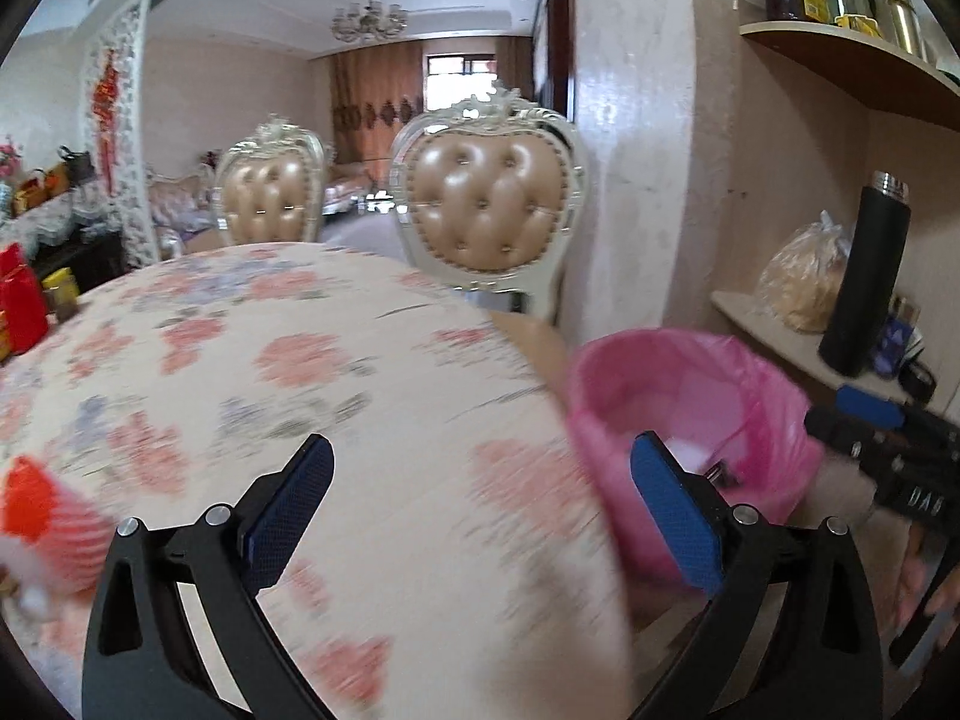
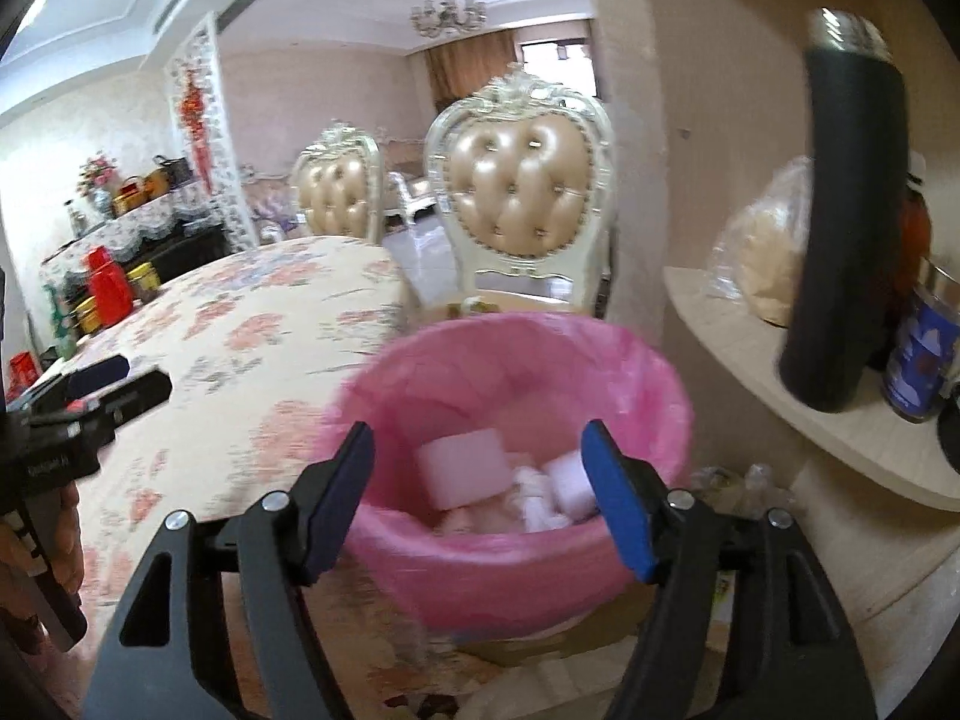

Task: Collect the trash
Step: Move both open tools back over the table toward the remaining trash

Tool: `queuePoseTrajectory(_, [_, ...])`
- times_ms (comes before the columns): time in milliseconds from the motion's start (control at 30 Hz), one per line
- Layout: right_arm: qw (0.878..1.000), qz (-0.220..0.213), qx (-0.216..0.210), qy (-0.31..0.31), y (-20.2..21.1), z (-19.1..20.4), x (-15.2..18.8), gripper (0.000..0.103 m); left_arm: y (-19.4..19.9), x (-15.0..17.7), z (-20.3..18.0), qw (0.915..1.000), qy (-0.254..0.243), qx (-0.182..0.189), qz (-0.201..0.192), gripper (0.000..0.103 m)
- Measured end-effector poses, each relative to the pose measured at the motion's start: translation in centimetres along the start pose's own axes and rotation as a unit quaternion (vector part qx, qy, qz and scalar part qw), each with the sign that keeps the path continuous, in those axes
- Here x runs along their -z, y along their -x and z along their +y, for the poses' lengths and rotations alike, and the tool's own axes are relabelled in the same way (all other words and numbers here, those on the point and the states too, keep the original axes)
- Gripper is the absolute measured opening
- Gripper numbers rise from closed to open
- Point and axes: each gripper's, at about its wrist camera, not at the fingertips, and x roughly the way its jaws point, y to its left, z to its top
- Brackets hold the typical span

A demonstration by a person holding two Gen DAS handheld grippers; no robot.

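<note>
1. Left gripper [image 1: 483,516] – fingers spread wide, nothing between them, over the floral-cloth bench [image 1: 288,360].
2. Red-and-white striped item [image 1: 54,528] at the bench's left edge – blurred, can't identify.
3. Pink-lined trash bin [image 2: 516,546] just right of the bench, below the right gripper [image 2: 480,498]; white foam blocks [image 2: 462,468] and crumpled tissue inside.
4. Right gripper fingers released, empty.
5. Black flask [image 2: 846,210] on the shelf [image 2: 780,402], far right.

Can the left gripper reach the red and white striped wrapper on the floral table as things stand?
Probably yes: the left gripper is open and empty, and the red and white striped wrapper lies uncovered on the floral table just left of its fingers.
</note>
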Motion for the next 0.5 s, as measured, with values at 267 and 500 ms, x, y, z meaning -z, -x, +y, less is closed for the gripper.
queuePoseTrajectory(267, [0.996, 0.012, -0.07, 0.06, 0.1, 9.7, 0.2, 0.071, 6.8, 3.8, 7.3, 0.9971, 0.022, -0.073, 0.003, 0.094])
queuePoseTrajectory(500, [0.984, 0.025, -0.133, 0.111, -0.1, 19.3, 1.1, 0.073, 11.6, 7.0, 14.5, 0.9883, 0.055, -0.142, 0.011, 0.094])
